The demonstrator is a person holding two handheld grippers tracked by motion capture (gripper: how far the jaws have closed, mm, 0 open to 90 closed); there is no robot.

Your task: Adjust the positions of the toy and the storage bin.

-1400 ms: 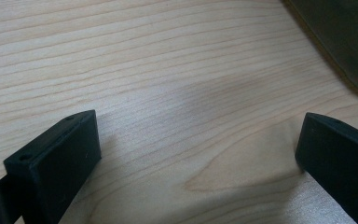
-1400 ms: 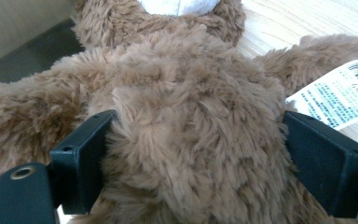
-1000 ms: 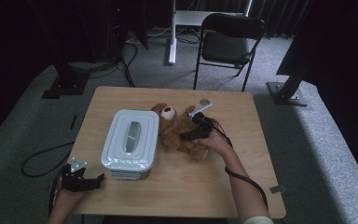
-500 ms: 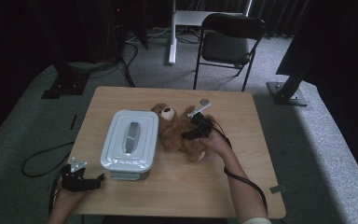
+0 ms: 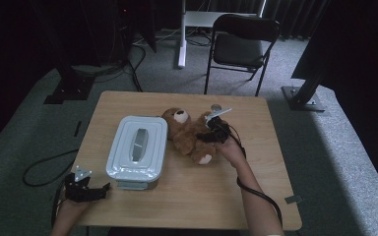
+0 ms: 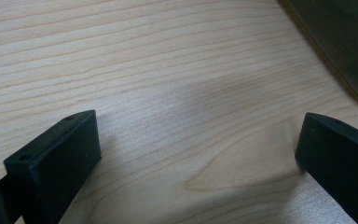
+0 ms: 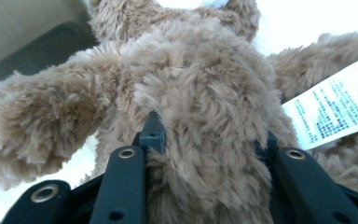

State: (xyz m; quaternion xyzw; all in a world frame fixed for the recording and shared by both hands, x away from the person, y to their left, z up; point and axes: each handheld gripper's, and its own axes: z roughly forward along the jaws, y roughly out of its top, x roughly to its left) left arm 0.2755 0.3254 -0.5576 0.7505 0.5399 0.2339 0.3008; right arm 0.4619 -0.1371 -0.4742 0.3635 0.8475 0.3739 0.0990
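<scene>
A brown teddy bear (image 5: 187, 132) lies on its back in the middle of the wooden table (image 5: 226, 196), head towards the far side. My right gripper (image 5: 207, 133) comes at it from the right. In the right gripper view its jaws have just been closing, and the black fingertips (image 7: 151, 133) now press into the plush body (image 7: 200, 93) from both sides. A white printed label (image 7: 335, 105) hangs off the bear at the right. My left gripper (image 5: 103, 188) rests at the table's near left corner, open (image 6: 198, 149) over bare wood.
A pale lidded box (image 5: 137, 150) with a grey handle stands left of the bear, and its dark corner (image 6: 345, 42) shows in the left gripper view. A folding chair (image 5: 241, 44) and stand bases are on the carpet beyond the table.
The right hand has settled slightly onto the bear's body. The left hand, the box and the bear have stayed where they were.
</scene>
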